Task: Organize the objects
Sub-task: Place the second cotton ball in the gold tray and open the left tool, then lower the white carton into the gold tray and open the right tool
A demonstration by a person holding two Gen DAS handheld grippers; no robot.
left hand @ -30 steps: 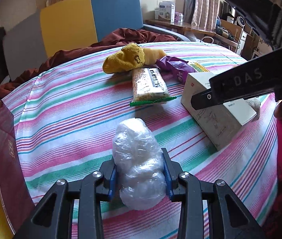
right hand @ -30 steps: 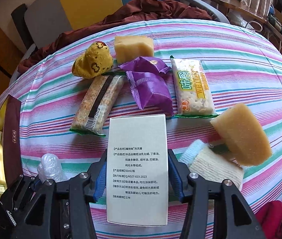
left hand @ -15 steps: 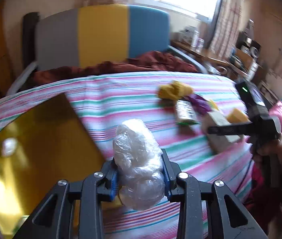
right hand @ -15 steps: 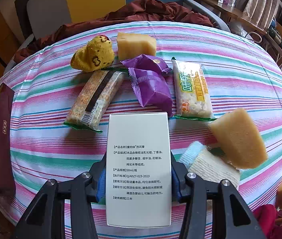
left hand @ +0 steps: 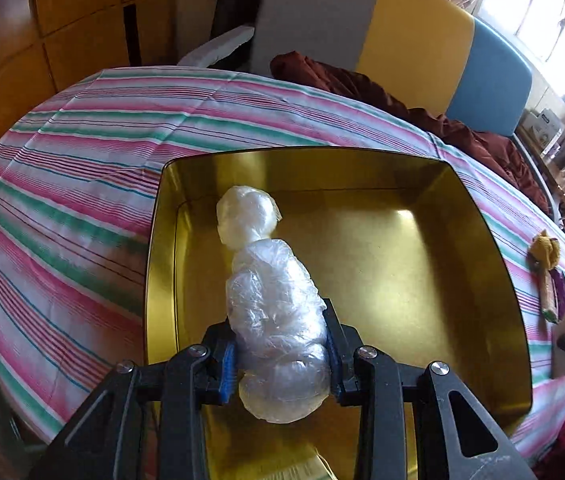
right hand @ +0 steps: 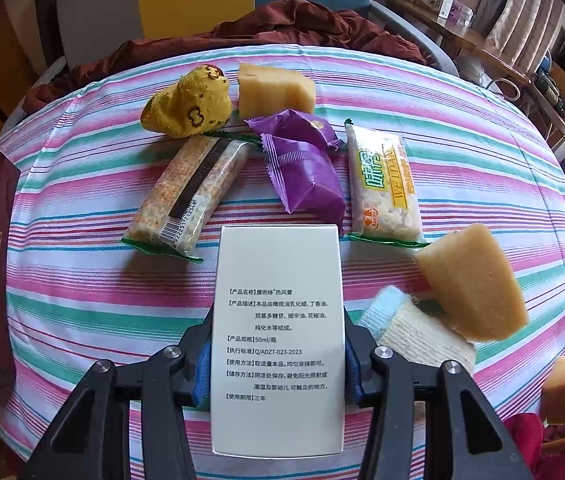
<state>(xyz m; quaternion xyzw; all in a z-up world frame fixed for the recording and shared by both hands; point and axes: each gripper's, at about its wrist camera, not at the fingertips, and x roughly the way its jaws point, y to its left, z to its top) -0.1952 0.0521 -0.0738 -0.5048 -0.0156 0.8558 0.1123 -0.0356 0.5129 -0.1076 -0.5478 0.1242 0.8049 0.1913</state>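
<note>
My left tongs (left hand: pixel 280 354) pinch the plastic-wrapped bundle (left hand: pixel 274 308) above the gold tin (left hand: pixel 478 240); next I release it inside. My right tongs (right hand: pixel 278 364) clamp the white box (right hand: pixel 278 336) over the counter (right hand: pixel 82 280).

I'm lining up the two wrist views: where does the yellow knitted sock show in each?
Left wrist: yellow knitted sock, small, at the far right edge, beyond the gold tin.
Right wrist: upper left of centre, beside a tan sponge block.
Shared landmark: dark red cloth behind the table.
</note>
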